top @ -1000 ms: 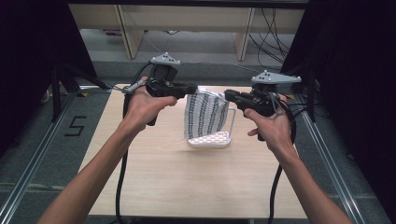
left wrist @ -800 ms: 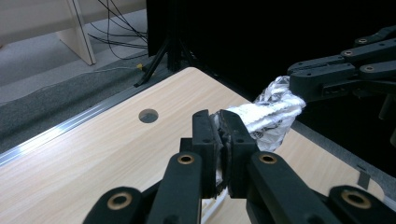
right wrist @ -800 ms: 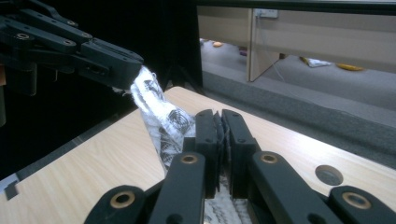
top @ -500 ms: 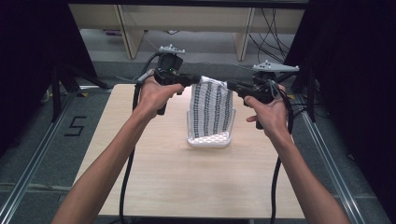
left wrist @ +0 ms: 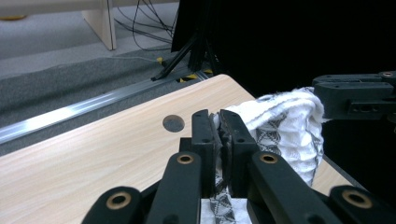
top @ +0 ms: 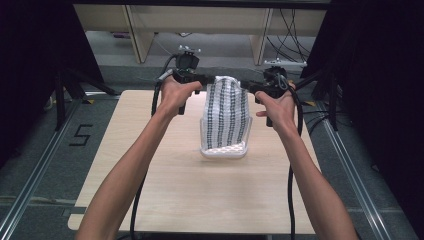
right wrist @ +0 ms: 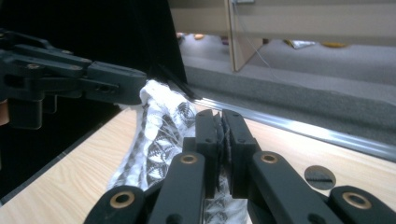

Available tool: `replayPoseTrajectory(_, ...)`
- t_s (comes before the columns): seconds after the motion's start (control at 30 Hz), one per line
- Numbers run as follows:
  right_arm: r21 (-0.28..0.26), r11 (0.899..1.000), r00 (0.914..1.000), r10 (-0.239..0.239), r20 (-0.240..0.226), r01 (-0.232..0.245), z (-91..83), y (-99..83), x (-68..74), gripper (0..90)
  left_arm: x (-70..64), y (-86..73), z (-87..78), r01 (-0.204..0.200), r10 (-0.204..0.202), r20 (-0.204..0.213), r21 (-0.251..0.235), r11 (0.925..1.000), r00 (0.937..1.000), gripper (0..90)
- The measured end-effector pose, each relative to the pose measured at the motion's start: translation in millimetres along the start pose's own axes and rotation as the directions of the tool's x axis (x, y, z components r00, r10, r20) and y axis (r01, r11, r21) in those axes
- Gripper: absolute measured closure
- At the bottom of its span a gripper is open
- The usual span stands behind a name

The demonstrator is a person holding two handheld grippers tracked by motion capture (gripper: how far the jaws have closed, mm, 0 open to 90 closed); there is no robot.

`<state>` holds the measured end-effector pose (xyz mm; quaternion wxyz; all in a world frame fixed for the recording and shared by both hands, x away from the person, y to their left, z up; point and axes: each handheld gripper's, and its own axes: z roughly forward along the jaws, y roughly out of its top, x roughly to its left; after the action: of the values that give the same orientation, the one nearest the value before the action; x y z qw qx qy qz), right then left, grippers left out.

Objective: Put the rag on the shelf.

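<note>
Working surface: I am keeping everything over the wooden table (top: pixel 170 200).
Cloth: the patterned cloth (top: pixel 227 112) is hanging stretched between both grippers, its lower end resting on the tabletop.
Left gripper (left wrist: pixel 219 122): clamping one top corner.
Right gripper (right wrist: pixel 220 122): clamping the other.
Risk: pulling apart unevenly could be slipping a corner free, I judge.

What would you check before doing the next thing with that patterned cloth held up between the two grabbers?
1. Left gripper fingers shut on the cloth: ok.
2. Right gripper fingers shut on its corner: ok.
3. Top edge stretched between both: ok, slight sag.
4. Lower end resting on the table: ok.
5. Cloth free of twists: cannot tell.
6. Bare table in front for laying it down: ok.
</note>
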<state>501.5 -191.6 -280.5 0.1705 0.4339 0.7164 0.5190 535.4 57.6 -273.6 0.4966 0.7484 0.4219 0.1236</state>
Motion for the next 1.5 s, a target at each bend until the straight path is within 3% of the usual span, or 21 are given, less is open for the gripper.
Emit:
replayPoseTrajectory(0.03, 0.016, 0.999, 0.9994, 0.034, 0.008, -0.034, 5.8, -1.1, -1.2, 86.6, 1.9, -0.5, 1.3, -0.011, 0.011, -0.004, 0.012, 0.9999, 0.9999, 84.6)
replayPoseTrajectory(0.13, 0.010, 1.000, 0.9998, 0.012, 0.015, -0.012, 13.7, -2.4, -7.4, 86.6, 7.0, -2.6, 9.2, 0.010, -0.009, -0.008, 0.020, 0.9998, 0.9999, 84.5)
replayPoseTrajectory(0.33, 0.050, 0.997, 0.9976, 0.051, 0.047, -0.053, 33.2, -8.1, -19.8, 86.4, 15.7, -9.9, 22.8, 0.045, -0.044, -0.026, 0.043, 0.9981, 0.9987, 84.1)
replayPoseTrajectory(0.47, 0.084, 0.992, 0.9945, 0.087, 0.058, -0.092, 45.0, -14.6, -25.3, 86.1, 27.1, -22.9, 33.4, 0.084, -0.081, -0.041, 0.079, 0.9933, 0.9959, 83.7)
replayPoseTrajectory(0.57, 0.102, 0.989, 0.9929, 0.102, 0.062, -0.108, 48.7, -16.8, -25.9, 86.0, 32.1, -29.1, 37.2, 0.094, -0.089, -0.053, 0.100, 0.9905, 0.9946, 83.6)
replayPoseTrajectory(0.67, 0.123, 0.989, 0.9940, 0.075, 0.080, -0.084, 54.6, -20.1, -30.7, 85.7, 35.8, -34.6, 40.2, 0.104, -0.099, -0.048, 0.114, 0.9880, 0.9939, 83.5)
replayPoseTrajectory(0.77, 0.151, 0.981, 0.9907, 0.108, 0.083, -0.120, 60.0, -23.5, -31.0, 84.5, 39.3, -40.4, 44.4, 0.112, -0.106, -0.046, 0.134, 0.9847, 0.9933, 82.5)
replayPoseTrajectory(0.8, 0.156, 0.983, 0.9923, 0.079, 0.095, -0.093, 61.4, -24.5, -33.2, 83.8, 39.9, -42.1, 45.9, 0.114, -0.109, -0.043, 0.145, 0.9828, 0.9931, 81.0)
replayPoseTrajectory(0.83, 0.162, 0.982, 0.9925, 0.079, 0.094, -0.094, 62.9, -25.3, -33.5, 83.2, 40.3, -44.1, 47.4, 0.112, -0.107, -0.044, 0.153, 0.9818, 0.9933, 79.3)
replayPoseTrajectory(0.87, 0.173, 0.977, 0.9891, 0.108, 0.101, -0.124, 63.7, -26.0, -31.8, 81.6, 40.5, -45.1, 48.4, 0.114, -0.108, -0.043, 0.157, 0.9810, 0.9932, 76.2)
replayPoseTrajectory(0.9, 0.183, 0.975, 0.9875, 0.110, 0.112, -0.130, 64.7, -26.5, -32.0, 71.6, 40.5, -45.9, 49.6, 0.118, -0.112, -0.045, 0.164, 0.9795, 0.9927, 65.0)
replayPoseTrajectory(0.97, 0.185, 0.972, 0.9852, 0.121, 0.121, -0.143, 65.0, -26.5, -31.6, 69.3, 40.3, -46.1, 51.2, 0.134, -0.126, -0.060, 0.166, 0.9769, 0.9903, 59.8)
replayPoseTrajectory(1.1, 0.169, 0.977, 0.9835, 0.108, 0.145, -0.132, 63.5, -25.5, -29.9, 59.5, 38.1, -43.8, 51.0, 0.177, -0.166, -0.075, 0.178, 0.9679, 0.9832, 42.6)
replayPoseTrajectory(1.13, 0.166, 0.977, 0.9827, 0.111, 0.148, -0.135, 62.4, -25.0, -29.6, 59.6, 37.5, -43.5, 50.4, 0.175, -0.163, -0.081, 0.177, 0.9685, 0.9833, 40.5)
replayPoseTrajectory(1.5, 0.157, 0.986, 0.9905, 0.044, 0.130, -0.064, 46.9, -19.9, -25.1, 57.7, 33.1, -40.5, 33.6, 0.143, -0.133, -0.068, 0.166, 0.9756, 0.9888, 40.4)
